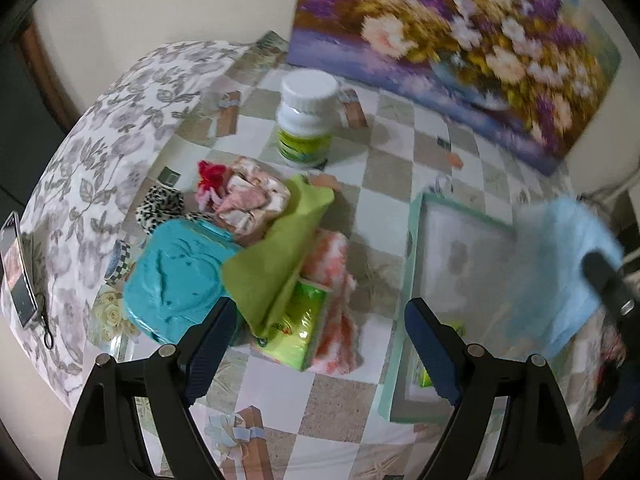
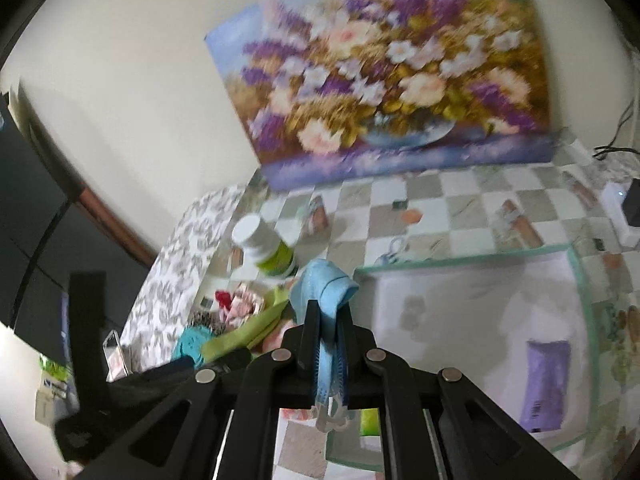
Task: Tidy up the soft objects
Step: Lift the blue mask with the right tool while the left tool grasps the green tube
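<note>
Right tongs are pinching a light blue cloth above the table beside a mint-rimmed tray — left tongs, spread and empty, are hovering beside the soft pile.

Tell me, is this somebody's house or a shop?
Most likely a room in a home. A table with a checked, flower-printed tablecloth stands against a plain wall, a flower painting leans there, and small cloths and a white bottle lie about.

The checkered table carries a white bottle, a mint-rimmed tray and piled cloths.
</note>
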A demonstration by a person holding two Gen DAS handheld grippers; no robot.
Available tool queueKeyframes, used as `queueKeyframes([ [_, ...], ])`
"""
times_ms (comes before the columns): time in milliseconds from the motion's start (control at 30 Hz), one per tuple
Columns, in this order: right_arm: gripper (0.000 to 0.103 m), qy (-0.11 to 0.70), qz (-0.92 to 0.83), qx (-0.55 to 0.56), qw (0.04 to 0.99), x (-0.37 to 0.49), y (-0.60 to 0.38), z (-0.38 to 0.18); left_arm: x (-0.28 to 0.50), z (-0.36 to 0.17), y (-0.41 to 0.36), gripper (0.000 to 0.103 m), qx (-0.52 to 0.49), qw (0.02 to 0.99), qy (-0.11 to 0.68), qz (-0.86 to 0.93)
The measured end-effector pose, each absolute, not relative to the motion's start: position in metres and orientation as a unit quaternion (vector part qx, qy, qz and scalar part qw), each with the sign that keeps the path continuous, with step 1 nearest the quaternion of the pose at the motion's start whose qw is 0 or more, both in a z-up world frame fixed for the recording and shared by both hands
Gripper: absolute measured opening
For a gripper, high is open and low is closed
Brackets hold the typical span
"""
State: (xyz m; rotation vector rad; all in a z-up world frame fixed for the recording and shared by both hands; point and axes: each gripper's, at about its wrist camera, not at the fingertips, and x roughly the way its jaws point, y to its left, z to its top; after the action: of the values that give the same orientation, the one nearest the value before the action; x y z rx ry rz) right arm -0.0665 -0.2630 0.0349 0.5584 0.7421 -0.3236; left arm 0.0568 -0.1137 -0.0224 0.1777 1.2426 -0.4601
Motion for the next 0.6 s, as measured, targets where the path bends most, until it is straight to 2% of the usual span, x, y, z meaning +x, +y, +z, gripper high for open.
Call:
queueKeyframes([
  [67, 0.008, 0.353, -0.160, 0.268, 0.882, -0.070, -0.266, 0.037, 0.053, -0.029, -0.121, 0.082, 0.102, 0.780, 0.579, -0.214],
  [200, 0.008, 0.356, -0.164, 0.273, 0.879, -0.072, -0.270, 0.033, 0.049, -0.046, -0.131, 0.079, 0.133, 0.771, 0.589, -0.203],
  [267, 0.008, 0.360, -0.167, 0.275, 0.876, -0.073, -0.272, 0.031, 0.048, -0.052, -0.134, 0.072, 0.151, 0.773, 0.586, -0.191],
  [400, 0.008, 0.361, -0.168, 0.286, 0.872, -0.075, -0.278, 0.026, 0.048, -0.064, -0.139, 0.068, 0.178, 0.773, 0.584, -0.172],
  [467, 0.008, 0.361, -0.170, 0.289, 0.870, -0.076, -0.280, 0.025, 0.049, -0.069, -0.139, 0.059, 0.182, 0.771, 0.587, -0.168],
  [600, 0.008, 0.360, -0.167, 0.296, 0.869, -0.077, -0.282, 0.024, 0.050, -0.078, -0.139, 0.053, 0.192, 0.770, 0.589, -0.153],
])
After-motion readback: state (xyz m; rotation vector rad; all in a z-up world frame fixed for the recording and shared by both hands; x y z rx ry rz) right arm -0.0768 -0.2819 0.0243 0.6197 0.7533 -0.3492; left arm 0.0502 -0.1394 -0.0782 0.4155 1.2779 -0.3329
